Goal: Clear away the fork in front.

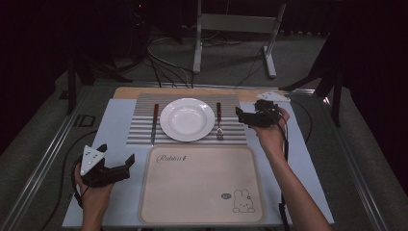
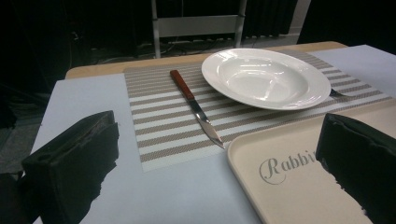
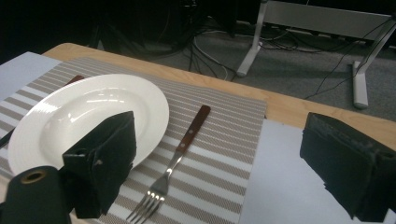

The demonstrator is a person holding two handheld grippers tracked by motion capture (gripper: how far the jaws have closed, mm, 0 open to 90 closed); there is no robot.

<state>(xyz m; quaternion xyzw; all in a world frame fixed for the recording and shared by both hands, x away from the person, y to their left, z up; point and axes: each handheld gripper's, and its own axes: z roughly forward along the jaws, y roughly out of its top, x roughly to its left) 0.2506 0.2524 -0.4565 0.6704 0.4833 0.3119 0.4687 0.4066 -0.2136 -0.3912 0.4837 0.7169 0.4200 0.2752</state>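
A white plate (image 1: 187,119) sits in the middle of a striped placemat (image 1: 138,131). A knife (image 1: 154,122) lies to its left and a fork (image 1: 219,121) to its right, both with red-brown handles. My left gripper (image 1: 116,153) hovers open over the near left of the table, left of a beige tray (image 1: 202,185). The left gripper view looks past its open jaws at the knife (image 2: 194,105), the plate (image 2: 266,77) and the tray (image 2: 289,186). My right gripper (image 1: 240,117) is open, just right of the fork (image 3: 180,149), with nothing between its jaws.
The tray, printed with "Rabbit" and a bunny, lies empty in front of the placemat. A pale sheet (image 1: 115,130) covers the wooden table. A metal stand (image 1: 231,29) and cables are on the floor beyond the far edge.
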